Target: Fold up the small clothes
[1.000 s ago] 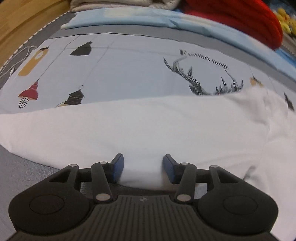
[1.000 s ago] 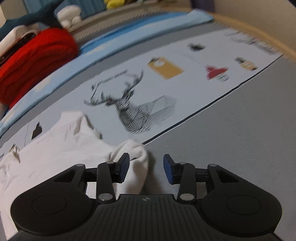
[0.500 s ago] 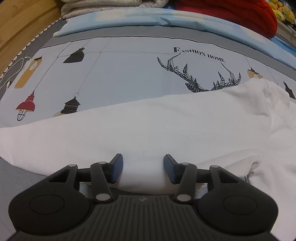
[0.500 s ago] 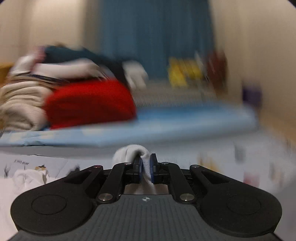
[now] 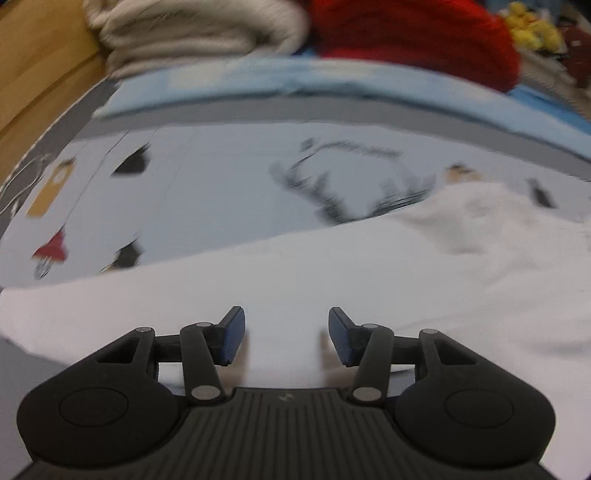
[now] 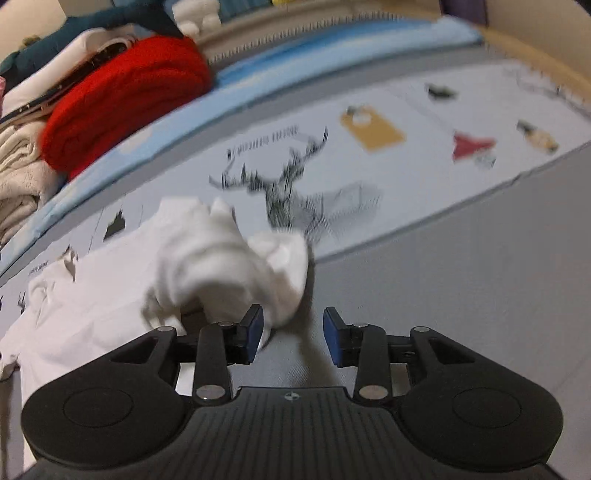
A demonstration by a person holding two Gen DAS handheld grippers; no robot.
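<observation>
A small white garment lies spread over the printed bed sheet. My left gripper hovers over its near edge, jaws apart; white cloth lies under and between them, and the pads do not press on it. In the right wrist view one end of the garment is bunched into a loose lump on the grey part of the sheet. My right gripper is opening. The lump rests against its left fingertip, and nothing is pinched between the pads.
A red knit pile and folded beige blankets are stacked at the far side of the bed, with yellow toys behind. A wooden bed frame runs along the left. A light blue strip borders the sheet.
The right gripper shut on the white lump and lifted it half a second ago; now it is low again, jaws apart, the lump loose. The left gripper drew back and up a little.
</observation>
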